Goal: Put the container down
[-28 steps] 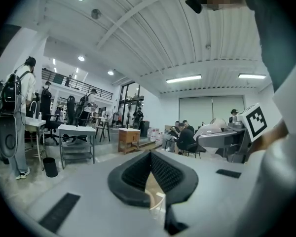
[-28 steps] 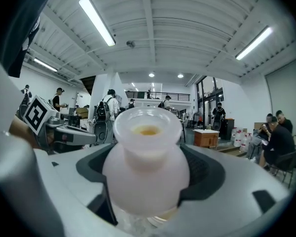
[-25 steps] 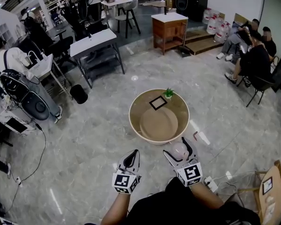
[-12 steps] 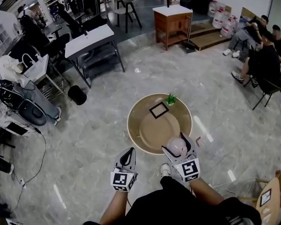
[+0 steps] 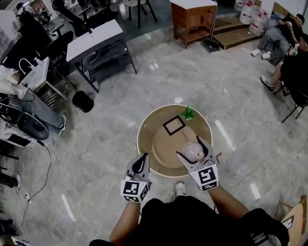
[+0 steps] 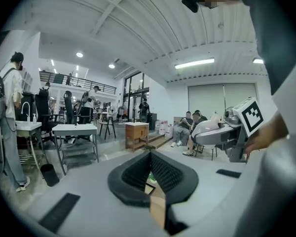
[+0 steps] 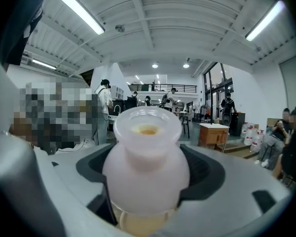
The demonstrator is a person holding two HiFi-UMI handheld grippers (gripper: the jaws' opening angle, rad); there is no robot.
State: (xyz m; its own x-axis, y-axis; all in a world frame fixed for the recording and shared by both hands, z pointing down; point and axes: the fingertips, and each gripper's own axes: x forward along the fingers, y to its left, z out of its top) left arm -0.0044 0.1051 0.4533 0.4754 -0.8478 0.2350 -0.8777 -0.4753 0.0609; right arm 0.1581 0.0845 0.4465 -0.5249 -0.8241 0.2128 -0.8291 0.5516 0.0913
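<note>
Carry step, by the look of it, with the set-down itself not yet made. Pinches the container (image 7: pixel 147 164) in the right gripper (image 5: pixel 191 147), jaws pressed on the pale, wide-necked body from both sides, mouth up and roughly upright. Hangs it over the near right part of the round table (image 5: pixel 150 135), inside the rim, apart from the black square marker (image 5: pixel 173 124) near the middle and well apart from the small green plant (image 5: pixel 188 113) at the far edge. No telling from above of any contact between base and tabletop; judged unreleased, given the closed grip.

Next, most likely: lower straight down onto the bare top at that near right part, keeping the mouth level against tipping. Then spread the jaws fully and draw back toward the body without dragging the jar along. Calls for a landing well inside the rim, to avoid a topple off the edge.

Reaches forward with the right forearm, hand behind the marker cube, gripper pointing away from the body and slightly left. Holds the left gripper (image 5: pixel 142 162) at the table's near left edge, jaws pressed together on nothing, pointing forward, idle beside the working one.
</note>
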